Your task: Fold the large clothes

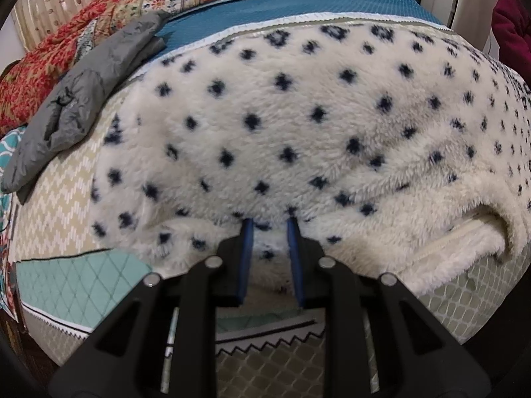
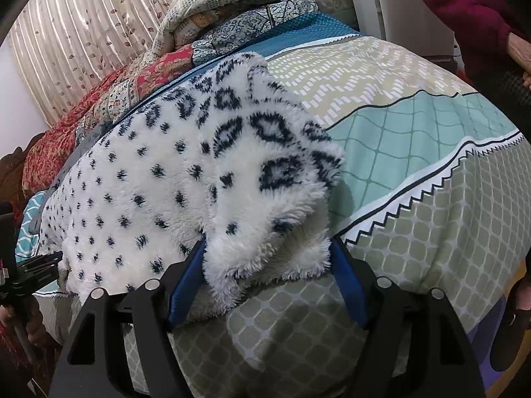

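Spotted fleece garment (image 1: 298, 126) on patterned bedspread (image 2: 415, 139)

The white fleece garment (image 1: 298, 126) covers most of the bed (image 2: 431, 232) ahead of both grippers. Bare bedspread lies open to the right of the garment in the right wrist view, clear as far as the person in a dark red sleeve (image 2: 464, 10) standing at the far corner. On the left, a grey jacket (image 1: 86, 93) lies beside the fleece, and piled quilts (image 1: 99, 26) block the far side before the curtain (image 2: 83, 33).
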